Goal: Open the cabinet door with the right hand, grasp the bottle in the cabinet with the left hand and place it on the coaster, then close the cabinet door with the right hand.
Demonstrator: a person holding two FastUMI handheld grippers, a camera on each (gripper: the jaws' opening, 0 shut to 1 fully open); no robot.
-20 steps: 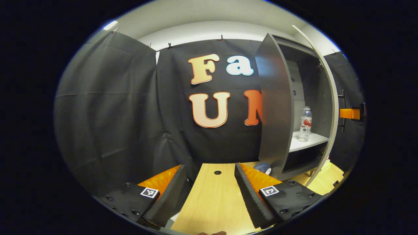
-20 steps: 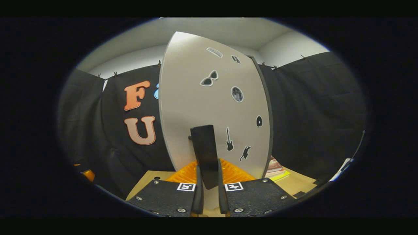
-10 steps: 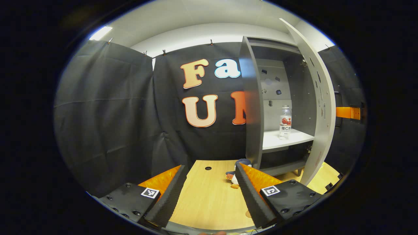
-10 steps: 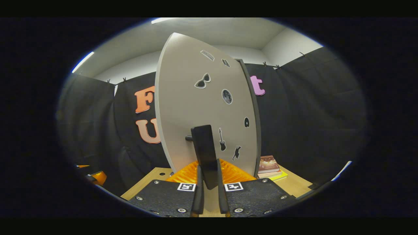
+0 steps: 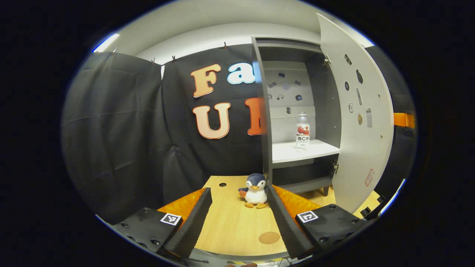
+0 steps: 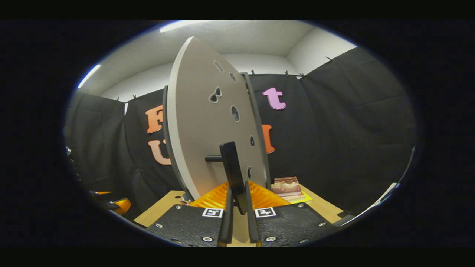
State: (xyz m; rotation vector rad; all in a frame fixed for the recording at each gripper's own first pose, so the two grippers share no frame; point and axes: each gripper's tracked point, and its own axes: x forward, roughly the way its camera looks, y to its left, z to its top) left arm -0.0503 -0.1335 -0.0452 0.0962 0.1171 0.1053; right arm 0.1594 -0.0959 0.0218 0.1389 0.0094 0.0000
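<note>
The grey cabinet [image 5: 265, 111] stands open, its door [image 5: 358, 122] swung out to the right. A clear bottle [image 5: 302, 131] with a red and white label stands upright on the white shelf [image 5: 293, 152] inside. A round brown coaster [image 5: 269, 237] lies on the wooden table between the fingers of my left gripper [image 5: 237, 218], which is open and well short of the cabinet. In the right gripper view the door's outer face [image 6: 207, 122] carries a black handle [image 6: 232, 170], and my right gripper [image 6: 237, 218] is shut on that handle.
A small penguin plush [image 5: 255, 190] sits on the table [image 5: 230, 222] at the cabinet's left front corner. A stack of books [image 6: 287, 186] lies on the table to the right of the door. Black cloth walls surround the booth.
The door has swung further open with my right gripper on its handle. The left gripper view has turned toward the cabinet, bringing the bottle nearer the centre and revealing the penguin and coaster.
</note>
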